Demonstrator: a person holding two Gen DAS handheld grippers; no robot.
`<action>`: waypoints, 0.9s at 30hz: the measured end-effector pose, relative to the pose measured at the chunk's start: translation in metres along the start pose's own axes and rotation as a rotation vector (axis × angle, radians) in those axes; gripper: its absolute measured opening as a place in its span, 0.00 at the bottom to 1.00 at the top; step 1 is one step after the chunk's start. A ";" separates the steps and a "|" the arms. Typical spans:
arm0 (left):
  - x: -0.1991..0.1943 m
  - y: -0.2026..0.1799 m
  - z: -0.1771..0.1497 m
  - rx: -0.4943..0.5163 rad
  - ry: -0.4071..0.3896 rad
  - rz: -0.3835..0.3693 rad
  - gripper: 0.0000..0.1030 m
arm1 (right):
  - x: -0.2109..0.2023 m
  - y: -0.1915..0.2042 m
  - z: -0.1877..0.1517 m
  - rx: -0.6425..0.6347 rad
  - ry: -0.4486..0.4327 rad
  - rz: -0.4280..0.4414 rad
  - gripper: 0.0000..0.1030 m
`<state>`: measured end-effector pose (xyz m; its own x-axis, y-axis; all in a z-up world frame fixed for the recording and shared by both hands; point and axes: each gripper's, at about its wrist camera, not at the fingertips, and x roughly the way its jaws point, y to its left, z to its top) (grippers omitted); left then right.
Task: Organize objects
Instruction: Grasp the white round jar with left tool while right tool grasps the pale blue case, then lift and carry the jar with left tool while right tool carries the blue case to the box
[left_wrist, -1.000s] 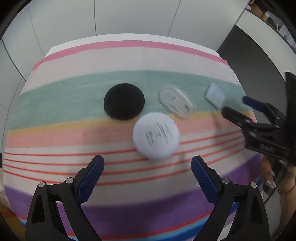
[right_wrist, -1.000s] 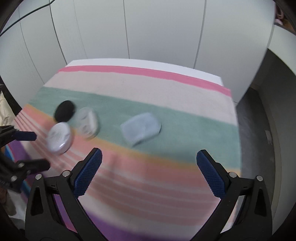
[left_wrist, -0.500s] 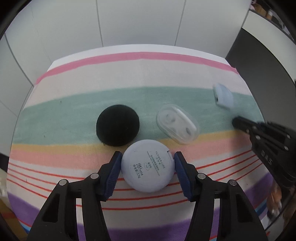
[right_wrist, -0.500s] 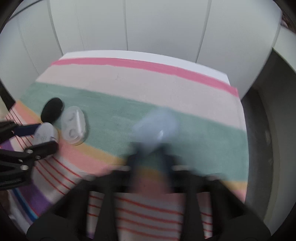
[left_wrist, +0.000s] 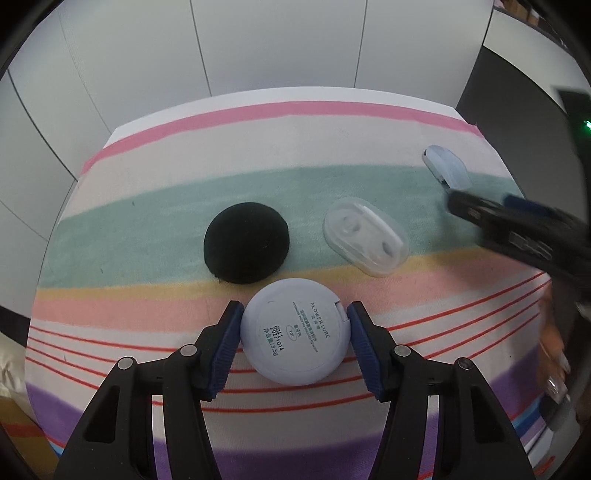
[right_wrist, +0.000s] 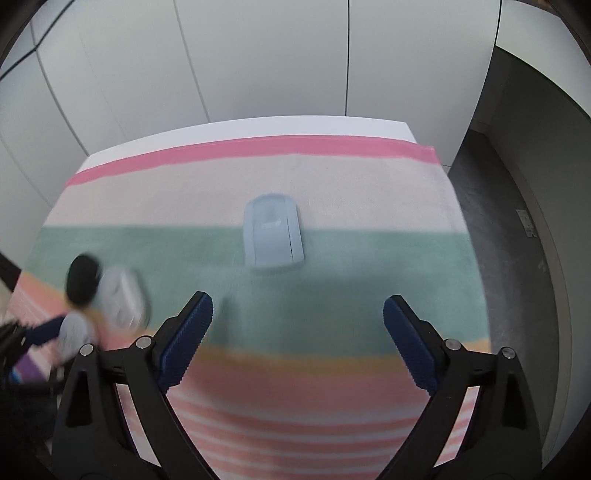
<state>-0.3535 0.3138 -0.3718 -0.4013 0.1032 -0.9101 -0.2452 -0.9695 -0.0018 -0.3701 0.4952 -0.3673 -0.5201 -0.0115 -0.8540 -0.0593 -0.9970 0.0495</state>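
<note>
My left gripper (left_wrist: 293, 341) is shut on a round pale lilac compact (left_wrist: 294, 331) with printed text, on the striped cloth. A black round puff (left_wrist: 246, 246) lies just beyond it and a clear plastic case (left_wrist: 366, 236) to its right. A pale blue case (left_wrist: 447, 170) lies at the far right. In the right wrist view my right gripper (right_wrist: 297, 343) is open and empty, with the blue case (right_wrist: 273, 230) on the cloth ahead of it. The puff (right_wrist: 81, 278), clear case (right_wrist: 123, 299) and compact (right_wrist: 74, 334) show blurred at the left.
The striped cloth (left_wrist: 184, 155) covers a small table against white wall panels. The table's right edge drops to a dark grey floor (right_wrist: 517, 240). The right gripper's black body (left_wrist: 524, 232) reaches in from the right in the left wrist view.
My left gripper closed on the lilac compact. My right gripper closed around the blue case, then opened and drew back; the case now lies turned, farther up the cloth.
</note>
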 end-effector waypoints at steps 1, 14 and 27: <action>0.000 0.000 0.001 -0.001 0.001 -0.003 0.57 | 0.007 0.005 0.005 -0.008 -0.003 -0.014 0.92; -0.023 0.007 0.012 -0.034 -0.022 0.007 0.57 | -0.022 0.045 0.012 -0.032 0.033 -0.050 0.36; -0.168 0.020 0.054 -0.092 -0.188 0.024 0.57 | -0.141 0.063 0.029 -0.016 -0.010 -0.051 0.36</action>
<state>-0.3389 0.2891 -0.1962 -0.5656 0.1107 -0.8172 -0.1556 -0.9875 -0.0261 -0.3248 0.4360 -0.2288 -0.5256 0.0406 -0.8498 -0.0729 -0.9973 -0.0025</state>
